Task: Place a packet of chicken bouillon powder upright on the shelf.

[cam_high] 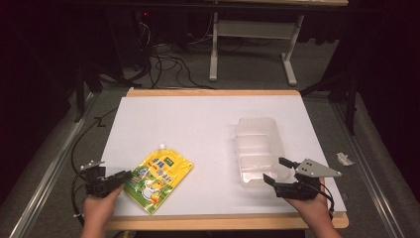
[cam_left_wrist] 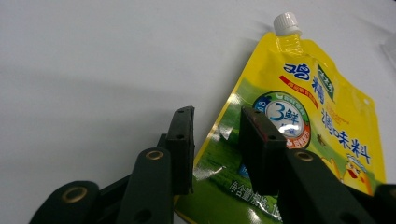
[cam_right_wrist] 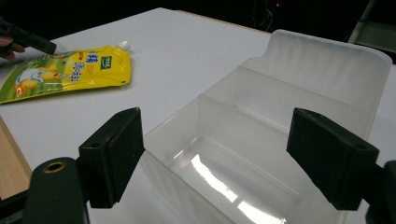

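Note:
A yellow spouted pouch [cam_high: 158,176] with a white cap lies flat on the white tabletop [cam_high: 198,119] at the front left. My left gripper [cam_high: 124,177] is at its left edge. In the left gripper view the pouch [cam_left_wrist: 317,126] has its near edge between the jaws of the left gripper [cam_left_wrist: 217,140], which stand apart and do not clamp it. A clear plastic tray [cam_high: 257,146] with compartments lies at the right. My right gripper [cam_high: 275,170] is open at its near end. In the right gripper view the jaws of the right gripper [cam_right_wrist: 222,154] stand wide on either side of the tray [cam_right_wrist: 289,93].
A wooden rim [cam_high: 223,221] edges the table at the front and back. A small crumpled white scrap [cam_high: 345,158] lies off the table's right side. White table legs [cam_high: 214,49] and cables [cam_high: 168,62] are on the floor beyond. The pouch [cam_right_wrist: 65,72] and the left gripper [cam_right_wrist: 28,39] appear far left in the right gripper view.

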A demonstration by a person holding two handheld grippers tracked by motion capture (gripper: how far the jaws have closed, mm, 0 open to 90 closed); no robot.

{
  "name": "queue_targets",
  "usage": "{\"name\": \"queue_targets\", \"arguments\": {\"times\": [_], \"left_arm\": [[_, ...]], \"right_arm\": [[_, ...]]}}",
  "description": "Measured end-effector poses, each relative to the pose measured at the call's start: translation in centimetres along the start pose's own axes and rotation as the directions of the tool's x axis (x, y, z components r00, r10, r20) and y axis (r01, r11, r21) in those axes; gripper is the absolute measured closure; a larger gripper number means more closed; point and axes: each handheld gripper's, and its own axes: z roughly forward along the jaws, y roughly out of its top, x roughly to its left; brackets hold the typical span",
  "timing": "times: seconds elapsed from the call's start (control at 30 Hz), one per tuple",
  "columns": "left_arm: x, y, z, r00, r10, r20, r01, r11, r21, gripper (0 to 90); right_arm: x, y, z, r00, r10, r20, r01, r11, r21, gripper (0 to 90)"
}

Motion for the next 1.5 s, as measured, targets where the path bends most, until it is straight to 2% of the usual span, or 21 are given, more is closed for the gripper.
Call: {"name": "queue_targets", "arguments": {"times": [0.07,0.17,0.27,0.43,0.53,0.63,0.67,0.7,0.77,0.8,0.83,0.9,0.93,0.97,1.03,1.07,1.1,1.17,1.23,1.43,1.5], "left_arm": [[0.2,0.0,0.0,0.9994,-0.022,0.025,0.022,0.9997,0.004,67.0],[0.4,-0.1,0.0,0.9983,-0.041,0.042,0.040,0.9991,0.010,67.3],[0.4,-0.2,0.0,0.9975,-0.036,0.060,0.035,0.9991,0.022,71.4],[-0.6,-0.4,0.3,0.9951,0.020,0.096,-0.027,0.9972,0.069,78.3],[-1.5,-0.6,0.6,0.9913,0.056,0.119,-0.068,0.9934,0.093,82.3],[-2.4,-0.7,1.0,0.9855,0.084,0.148,-0.102,0.9882,0.115,84.1],[-3.0,-0.9,1.2,0.9810,0.098,0.167,-0.121,0.9838,0.133,84.4],[-3.0,-0.9,1.2,0.9810,0.098,0.167,-0.121,0.9838,0.133,84.6],[-3.6,-1.0,1.5,0.9743,0.116,0.193,-0.146,0.9775,0.152,84.8],[-4.2,-1.2,1.6,0.9686,0.134,0.209,-0.171,0.9707,0.169,85.4],[-4.2,-1.2,1.6,0.9686,0.134,0.209,-0.171,0.9707,0.169,85.6],[-4.9,-1.4,1.9,0.9604,0.161,0.228,-0.205,0.9613,0.185,86.3],[-5.2,-1.4,1.9,0.9586,0.172,0.227,-0.217,0.9572,0.192,88.1],[-5.5,-1.6,2.2,0.9497,0.179,0.257,-0.236,0.9482,0.212,90.0],[-6.2,-1.7,2.3,0.9412,0.171,0.291,-0.235,0.9515,0.199,90.0],[-7.0,-1.8,2.4,0.9369,0.204,0.284,-0.264,0.9451,0.192,90.0],[-7.0,-1.8,2.4,0.9369,0.204,0.284,-0.264,0.9451,0.192,90.0],[-7.5,-1.8,2.4,0.9307,0.223,0.290,-0.283,0.9409,0.185,90.0],[-7.8,-1.8,2.4,0.9280,0.243,0.283,-0.299,0.9376,0.177,90.0],[-8.2,-1.4,2.7,0.9319,0.282,0.228,-0.318,0.9383,0.137,90.0],[-8.2,-0.9,3.1,0.9368,0.278,0.212,-0.305,0.9467,0.105,85.7]], "right_arm": [[0.0,0.0,0.0,1.0000,-0.002,0.000,0.002,1.000,0.001,19.1],[0.1,0.0,0.1,1.0000,-0.001,0.001,0.001,1.000,0.006,19.3],[0.1,0.0,0.1,1.0000,-0.005,0.001,0.005,1.000,0.008,19.5],[0.1,0.0,0.1,1.0000,-0.001,0.002,0.001,1.000,0.004,19.9],[0.1,0.0,0.1,1.0000,0.000,0.002,0.000,1.000,0.003,20.0],[0.1,0.0,0.0,1.0000,0.002,0.002,-0.002,1.000,0.002,20.2],[0.1,0.0,0.0,1.0000,0.002,0.002,-0.002,1.000,0.003,20.3],[0.1,0.0,0.0,1.0000,0.002,0.002,-0.002,1.000,0.003,20.3],[0.1,0.0,0.0,1.0000,-0.001,0.003,0.001,1.000,0.002,20.4],[0.0,0.0,0.0,1.0000,0.000,0.004,0.000,1.000,0.002,20.5],[0.0,0.0,0.0,1.0000,0.000,0.004,0.000,1.000,0.002,20.5],[0.1,0.0,0.0,1.0000,0.000,0.005,0.000,1.000,0.002,20.6],[0.1,0.0,0.0,1.0000,0.000,0.005,0.000,1.000,0.003,20.6],[0.1,0.0,0.0,1.0000,0.001,0.006,-0.001,1.000,0.003,20.6],[0.1,0.0,0.0,1.0000,0.001,0.006,-0.001,1.000,0.003,20.7],[0.1,0.0,0.0,1.0000,0.001,0.007,-0.001,1.000,0.003,20.8],[0.1,0.0,0.0,1.0000,0.001,0.007,-0.001,1.000,0.003,20.8],[0.1,-0.1,0.0,1.0000,0.005,0.009,-0.005,1.000,0.006,20.9],[0.1,-0.1,0.1,1.0000,0.002,0.010,-0.002,1.000,0.006,20.9],[0.1,0.0,0.1,0.9999,-0.003,0.011,0.003,1.000,0.006,21.0],[0.1,-0.1,0.1,0.9999,0.003,0.010,-0.004,1.000,0.007,21.0]]}}
